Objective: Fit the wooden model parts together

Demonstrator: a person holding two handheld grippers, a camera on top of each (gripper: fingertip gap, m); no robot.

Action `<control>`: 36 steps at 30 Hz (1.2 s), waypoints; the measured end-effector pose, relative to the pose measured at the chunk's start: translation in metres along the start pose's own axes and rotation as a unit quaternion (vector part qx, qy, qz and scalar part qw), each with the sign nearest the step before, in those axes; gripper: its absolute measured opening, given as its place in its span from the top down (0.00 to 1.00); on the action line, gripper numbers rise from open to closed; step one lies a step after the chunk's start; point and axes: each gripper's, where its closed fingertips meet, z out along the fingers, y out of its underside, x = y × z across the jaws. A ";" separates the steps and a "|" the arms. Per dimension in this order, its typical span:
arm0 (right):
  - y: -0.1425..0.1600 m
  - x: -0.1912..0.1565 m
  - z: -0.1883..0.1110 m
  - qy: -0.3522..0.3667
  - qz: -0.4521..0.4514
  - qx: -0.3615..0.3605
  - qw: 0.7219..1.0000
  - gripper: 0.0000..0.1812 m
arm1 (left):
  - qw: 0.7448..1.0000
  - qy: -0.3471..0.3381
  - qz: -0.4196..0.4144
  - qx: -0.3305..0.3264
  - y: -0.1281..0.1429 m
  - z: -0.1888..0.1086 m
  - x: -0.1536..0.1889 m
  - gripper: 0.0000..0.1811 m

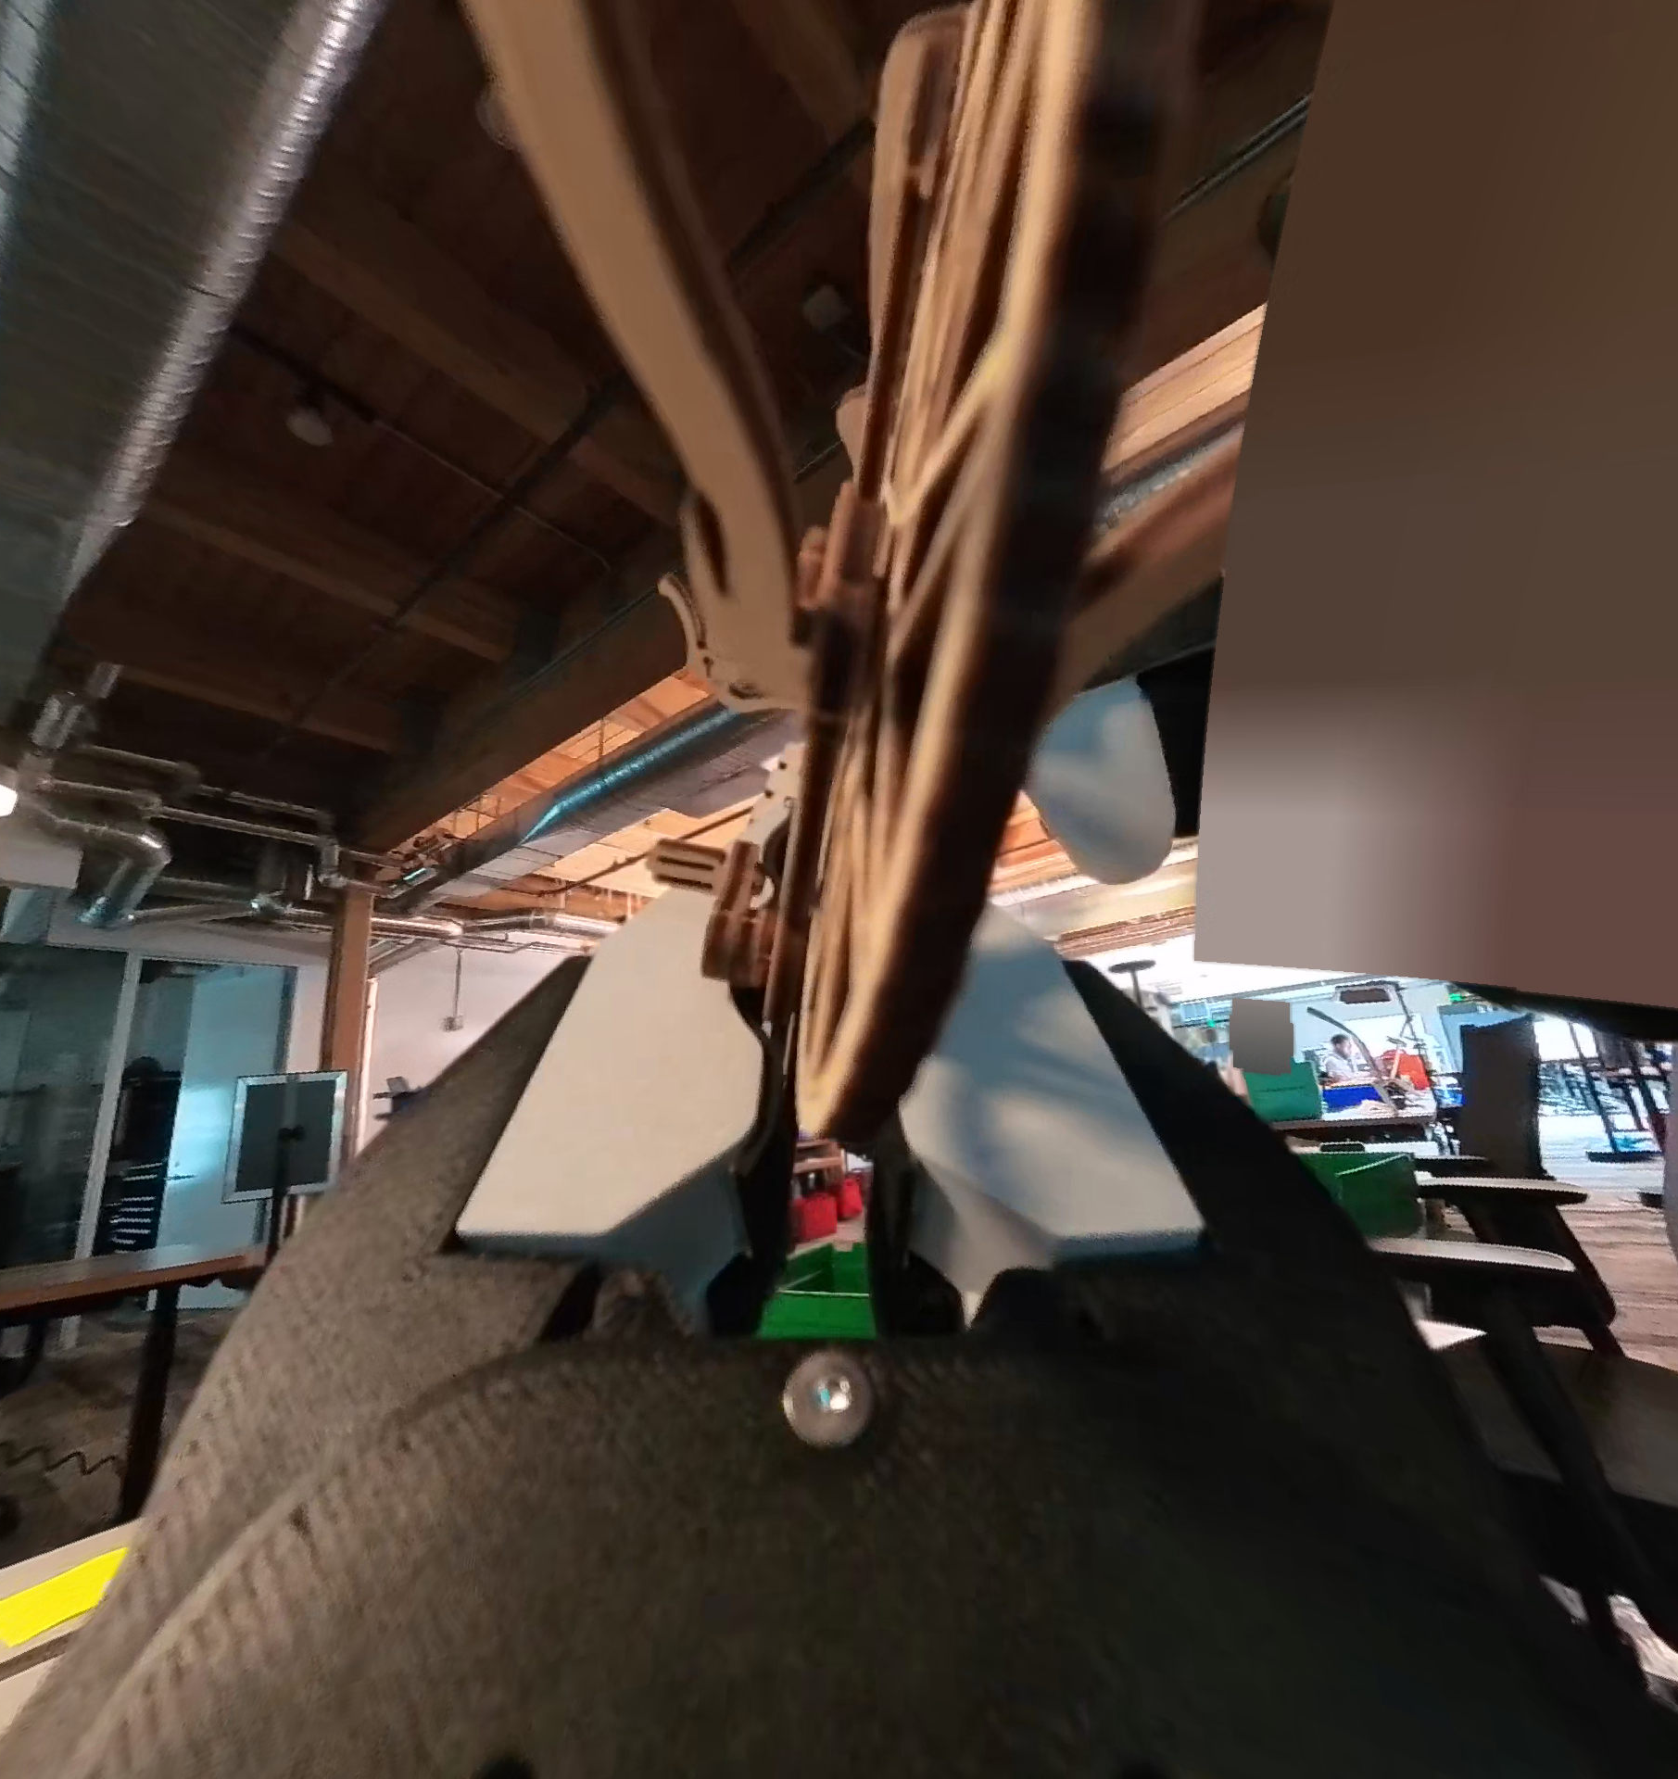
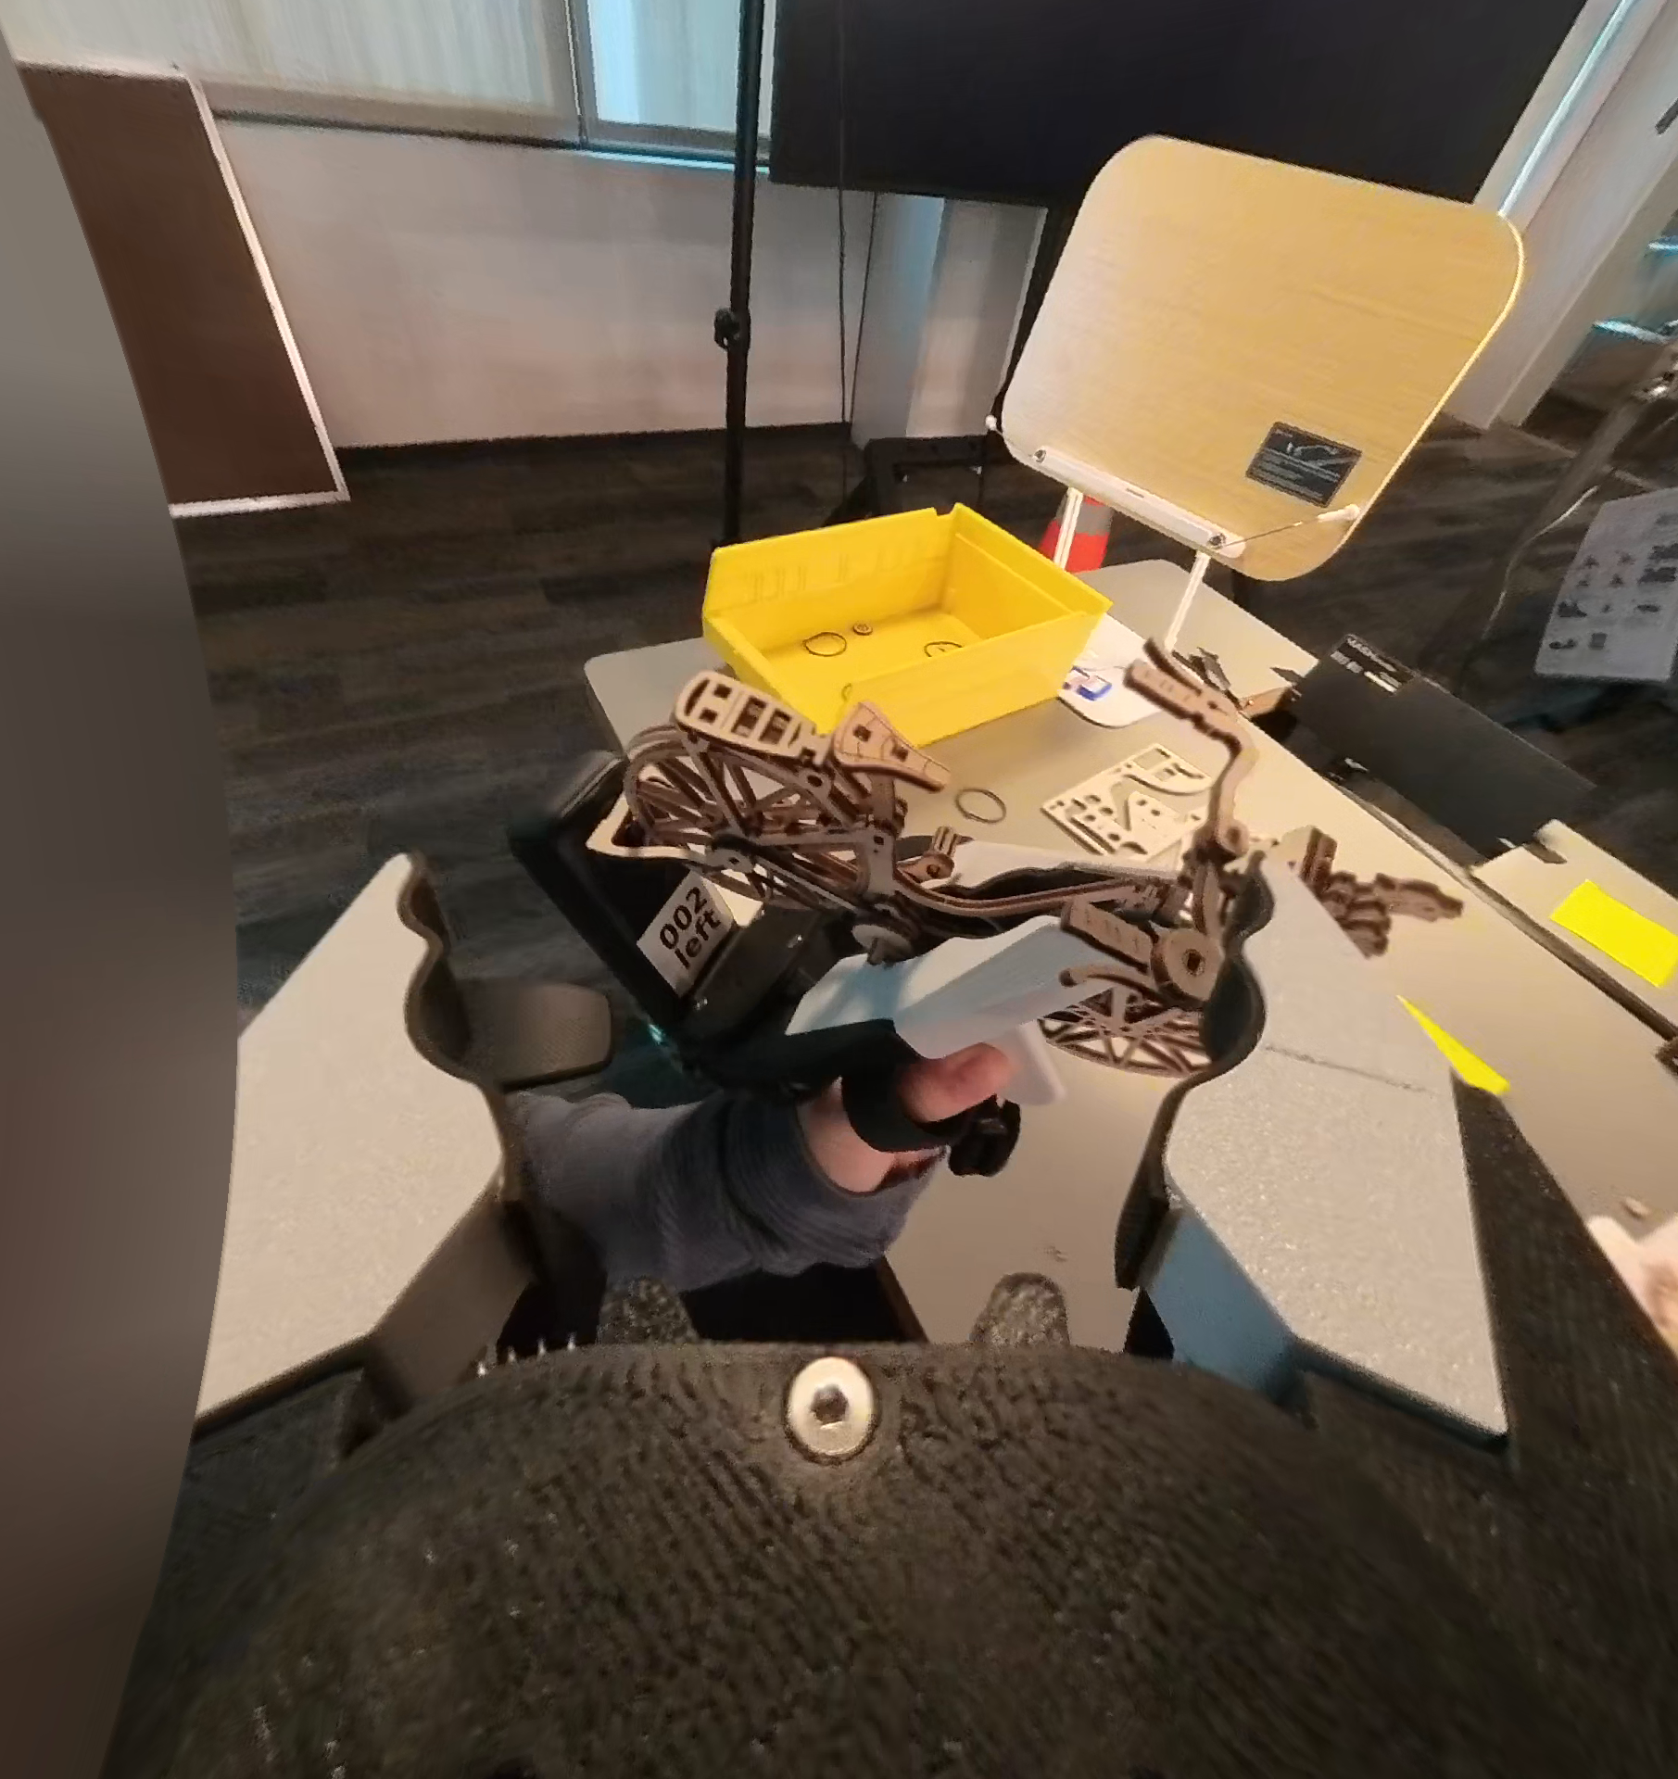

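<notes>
On the grey table [image 2: 1027, 770], a yellow bin [image 2: 897, 626].

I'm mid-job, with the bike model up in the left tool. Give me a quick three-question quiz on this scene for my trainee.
1. True or false: the left tool is shut on the brown laser-cut wooden bike model.
2. The right tool is: A) open, B) shut on a wheel, C) shut on a ring.
3. Which container on the grey table holds thin black rings?
Key: 1 true; 2 A; 3 the yellow plastic bin.
</notes>
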 end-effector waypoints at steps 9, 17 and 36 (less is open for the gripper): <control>-0.002 -0.003 0.001 -0.014 0.023 0.023 0.999 0.12 | 1.000 -0.016 0.026 0.000 0.001 -0.002 0.000 0.97; -0.004 -0.008 0.000 -0.018 0.023 0.030 0.999 0.12 | 0.999 -0.020 0.044 0.010 -0.003 -0.003 0.002 0.97; -0.013 -0.003 -0.006 0.012 -0.014 0.051 0.999 0.12 | 0.997 0.015 -0.072 0.013 0.000 -0.003 -0.004 0.97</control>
